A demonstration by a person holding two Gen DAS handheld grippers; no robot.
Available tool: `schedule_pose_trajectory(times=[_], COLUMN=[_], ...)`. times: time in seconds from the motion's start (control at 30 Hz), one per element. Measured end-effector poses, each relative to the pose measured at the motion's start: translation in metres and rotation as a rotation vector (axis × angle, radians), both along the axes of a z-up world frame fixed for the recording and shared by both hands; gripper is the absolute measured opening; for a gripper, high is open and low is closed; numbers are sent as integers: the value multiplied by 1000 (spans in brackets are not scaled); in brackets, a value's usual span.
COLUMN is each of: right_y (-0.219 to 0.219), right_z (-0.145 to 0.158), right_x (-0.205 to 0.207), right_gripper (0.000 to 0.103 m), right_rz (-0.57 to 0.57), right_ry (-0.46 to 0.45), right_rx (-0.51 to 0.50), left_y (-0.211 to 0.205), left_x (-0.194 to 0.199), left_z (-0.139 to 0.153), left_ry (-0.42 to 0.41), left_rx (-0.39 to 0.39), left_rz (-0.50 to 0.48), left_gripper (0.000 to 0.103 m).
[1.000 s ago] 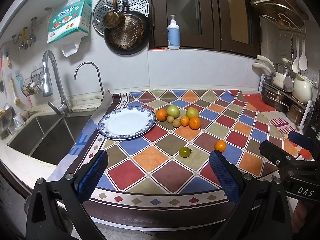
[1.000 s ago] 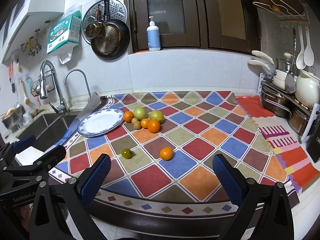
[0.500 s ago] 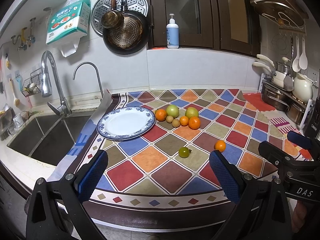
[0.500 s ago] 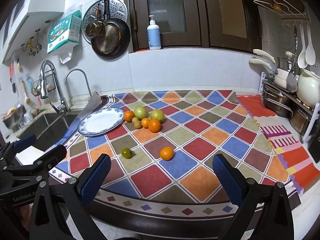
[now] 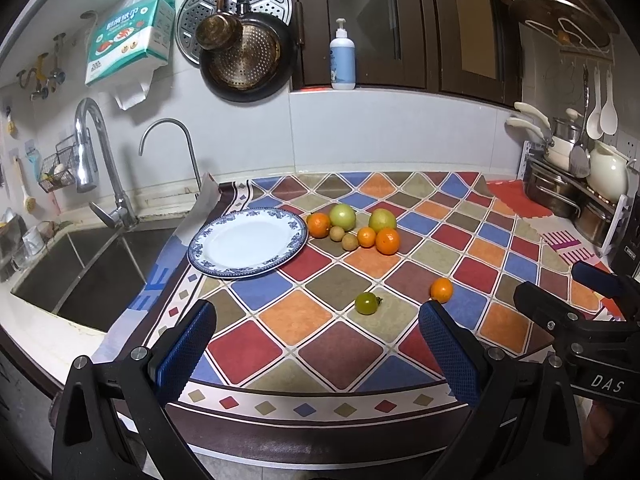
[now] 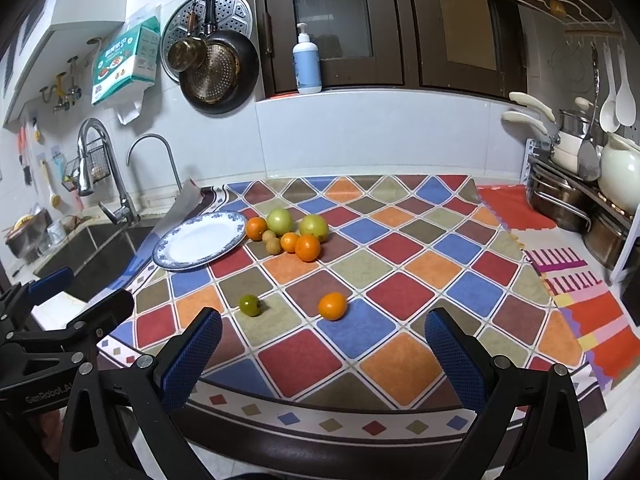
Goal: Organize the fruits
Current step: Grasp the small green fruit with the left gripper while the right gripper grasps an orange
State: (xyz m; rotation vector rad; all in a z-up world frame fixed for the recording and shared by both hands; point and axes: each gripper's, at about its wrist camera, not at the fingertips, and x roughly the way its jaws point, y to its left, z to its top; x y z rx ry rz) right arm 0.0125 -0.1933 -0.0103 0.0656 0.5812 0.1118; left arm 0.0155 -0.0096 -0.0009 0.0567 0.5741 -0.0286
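I hold my left tool (image 5: 316,344) and right tool (image 6: 324,346) spread apart, gripping nothing; fruit cluster (image 5: 356,229) sits beside the plate (image 5: 248,242), two strays nearer on the desk (image 5: 336,364)

A sink (image 5: 84,264) with two taps, hanging pans (image 5: 248,60), and a soap bottle (image 5: 343,62).
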Motion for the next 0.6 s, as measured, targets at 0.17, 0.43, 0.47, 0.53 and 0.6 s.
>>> schedule_pose_trajectory(times=[0.17,0.43,0.47,0.53,0.6], right_y=[-2,-1,0,2,3], right_z=[-8,-28,-30,-35,-40], right_x=[11,37,39,45,52], right_gripper=[102,102,102,102,101], right_rz=[3,7,8,15,17], right_ry=[27,85,91,102,111], right_rx=[1,-11,-15,-24,-38], left_y=[-1,-3,-4,-4,-6], left_x=[12,37,41,48,56], left_z=[-9,-29,-33,-39,-44], left_ry=[28,50,55,61,72], left_rx=[6,50,53,59,59], left_rz=[-13,-84,-106,-134,-167], left_gripper=[103,103,102,100,98])
